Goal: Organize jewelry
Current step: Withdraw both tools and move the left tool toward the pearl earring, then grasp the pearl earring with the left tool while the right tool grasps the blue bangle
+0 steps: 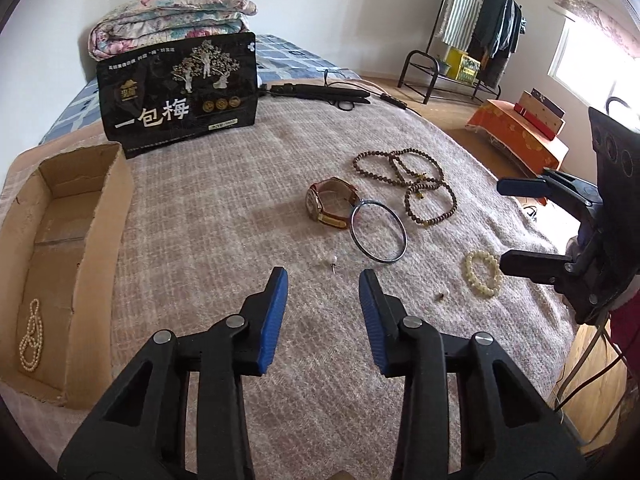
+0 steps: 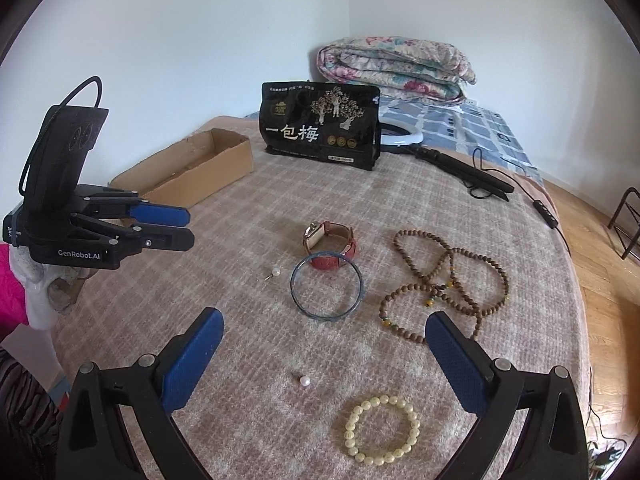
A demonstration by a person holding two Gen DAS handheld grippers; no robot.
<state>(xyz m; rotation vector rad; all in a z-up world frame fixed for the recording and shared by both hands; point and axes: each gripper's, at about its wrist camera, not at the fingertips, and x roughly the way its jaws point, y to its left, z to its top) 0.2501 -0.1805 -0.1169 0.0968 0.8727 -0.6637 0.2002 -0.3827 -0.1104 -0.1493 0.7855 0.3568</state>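
Jewelry lies on a plaid blanket: a red-strap watch [image 2: 330,242], a blue-grey bangle [image 2: 327,289], a brown bead necklace [image 2: 444,280], a cream bead bracelet [image 2: 382,430], a pearl pin [image 2: 274,272] and a loose pearl [image 2: 305,381]. A cardboard box [image 1: 60,240] at the left holds a pearl necklace [image 1: 31,338]. My left gripper [image 1: 323,280] is open and empty, just short of the pearl pin [image 1: 332,262]. My right gripper [image 2: 324,328] is open and empty, with the loose pearl and cream bracelet lying between its fingers. The right gripper also shows at the right of the left wrist view [image 1: 508,226].
A black snack bag [image 2: 320,126] stands at the back of the bed. A folded floral quilt [image 2: 394,68] lies behind it. A ring light on a black stand with its cable [image 2: 464,170] lies at the back right. A clothes rack [image 1: 476,28] stands beyond the bed.
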